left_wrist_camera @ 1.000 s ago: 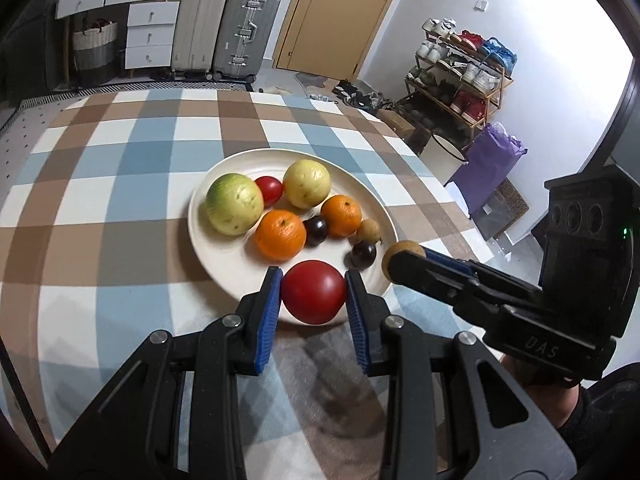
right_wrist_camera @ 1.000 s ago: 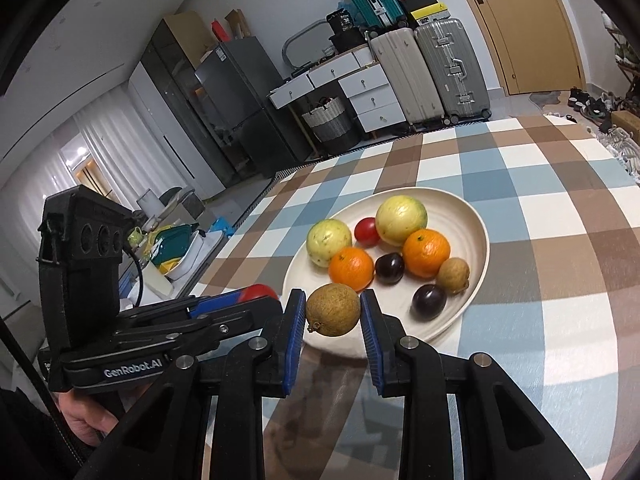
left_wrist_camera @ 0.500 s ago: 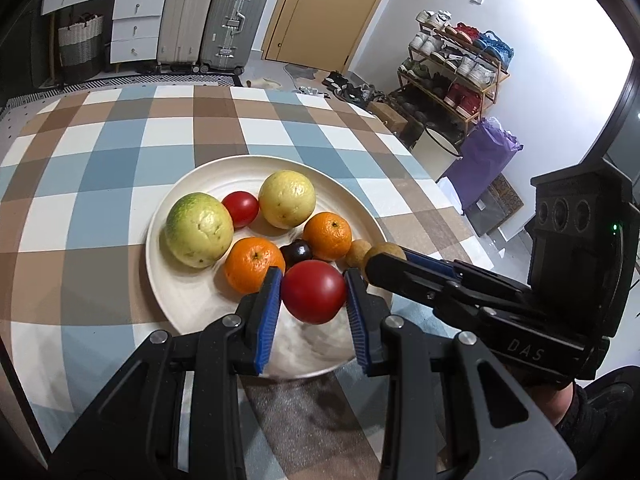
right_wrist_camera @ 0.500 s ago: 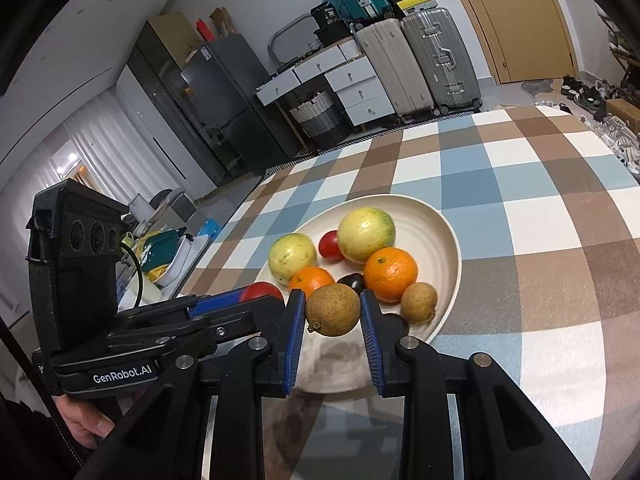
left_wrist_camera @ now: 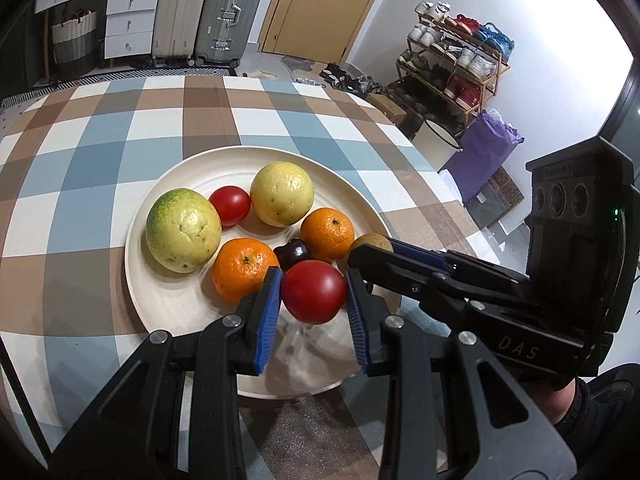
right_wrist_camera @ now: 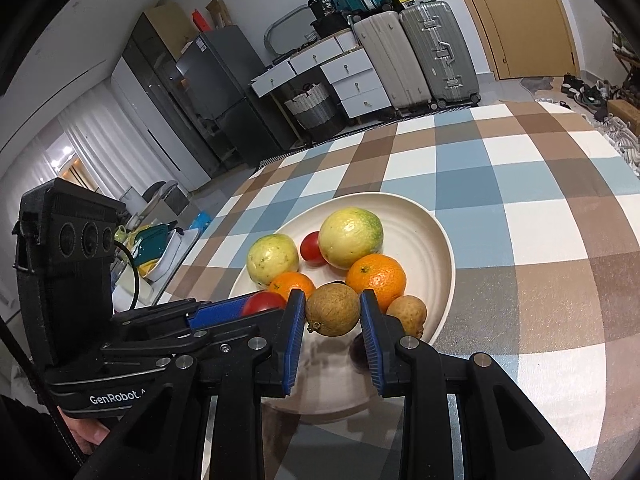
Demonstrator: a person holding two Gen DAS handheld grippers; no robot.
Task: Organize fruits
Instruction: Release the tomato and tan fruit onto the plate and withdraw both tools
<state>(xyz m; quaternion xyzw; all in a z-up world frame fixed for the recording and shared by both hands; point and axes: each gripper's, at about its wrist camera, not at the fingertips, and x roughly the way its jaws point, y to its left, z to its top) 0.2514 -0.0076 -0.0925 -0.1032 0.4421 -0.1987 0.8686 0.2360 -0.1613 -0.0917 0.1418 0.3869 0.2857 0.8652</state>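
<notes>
— Both grippers have drifted in over the plate point(left_wrist_camera: 160, 304) since a second ago.
— Holding anything?
— Left gripper point(left_wrist_camera: 314, 300) is clamped on a tomato point(left_wrist_camera: 314, 292); right gripper point(right_wrist_camera: 332, 316) pinches a brown fruit point(right_wrist_camera: 332, 310).
— Room below?
— Bare plate lies straight under each, near the front rim; other fruit sits just beyond.
</notes>
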